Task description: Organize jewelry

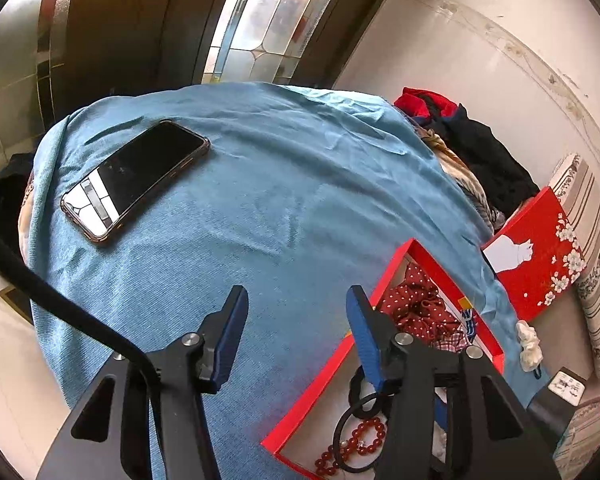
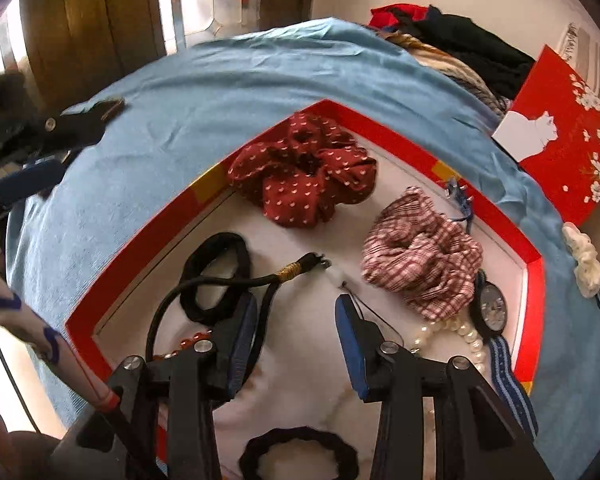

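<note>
A red open box (image 2: 400,144) with a white floor lies on a blue cloth (image 1: 284,200). It holds a red dotted scrunchie (image 2: 304,168), a checked scrunchie (image 2: 420,256), black hair ties (image 2: 216,276), a pearl string (image 2: 466,330), a wristwatch (image 2: 492,306) and red beads (image 1: 356,440). My right gripper (image 2: 296,304) is open and empty above the box floor, beside a black gold-wrapped hair tie (image 2: 288,272). My left gripper (image 1: 298,300) is open and empty over the cloth at the box's left rim (image 1: 384,280).
A phone (image 1: 136,180) lies on the cloth at the far left. The red lid with a white cat (image 1: 536,256) leans to the right of the box. A white scrunchie (image 2: 584,260) lies by the box's right side. Dark clothes (image 1: 480,156) are piled behind.
</note>
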